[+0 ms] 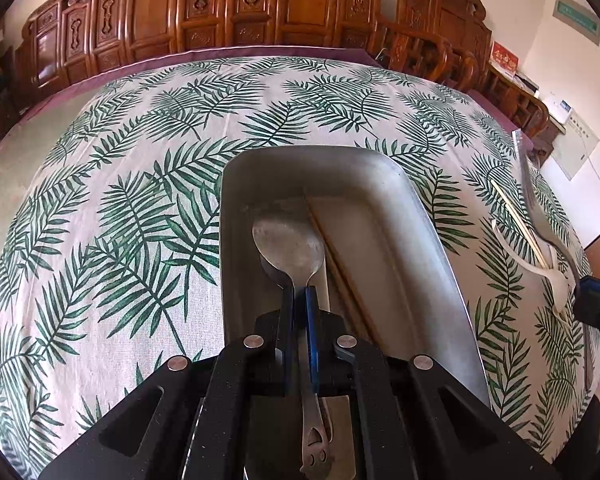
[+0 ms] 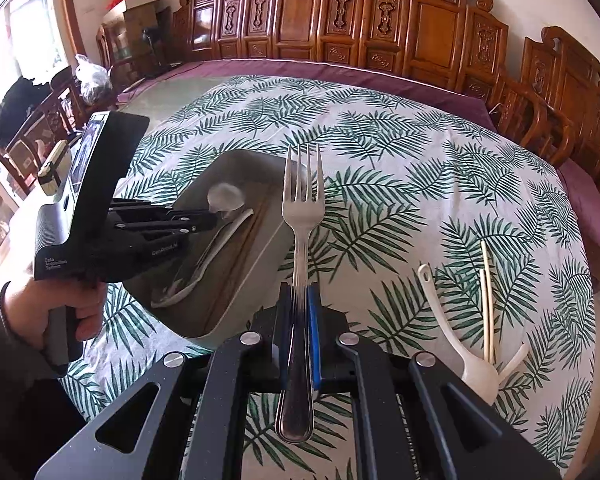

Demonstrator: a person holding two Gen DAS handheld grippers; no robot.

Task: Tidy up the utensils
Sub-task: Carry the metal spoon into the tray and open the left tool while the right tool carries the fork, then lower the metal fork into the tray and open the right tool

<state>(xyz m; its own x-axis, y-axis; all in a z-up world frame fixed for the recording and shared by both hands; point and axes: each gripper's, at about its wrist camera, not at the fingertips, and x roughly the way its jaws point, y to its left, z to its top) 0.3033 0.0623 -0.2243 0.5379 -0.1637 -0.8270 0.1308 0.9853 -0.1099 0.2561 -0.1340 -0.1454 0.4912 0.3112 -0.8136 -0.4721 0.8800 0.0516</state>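
Note:
My left gripper (image 1: 299,292) is shut on the handle of a metal spoon (image 1: 288,248), whose bowl hangs low over a steel tray (image 1: 312,156). A white spoon (image 2: 220,240) and brown sticks (image 1: 342,270) that look like chopsticks lie in the tray. My right gripper (image 2: 299,292) is shut on a metal fork (image 2: 303,208), tines pointing away, just right of the tray (image 2: 276,240). In the right wrist view the left gripper (image 2: 214,216) reaches over the tray from the left. Beside the fork, a white spoon (image 2: 452,332) and pale chopsticks (image 2: 487,300) lie on the cloth.
The table wears a palm-leaf cloth (image 1: 120,200) over a purple one. Carved wooden chairs (image 2: 340,12) line its far side. A person's hand (image 2: 60,304) holds the left gripper's handle. A second white handle (image 2: 516,356) sticks out by the white spoon's bowl.

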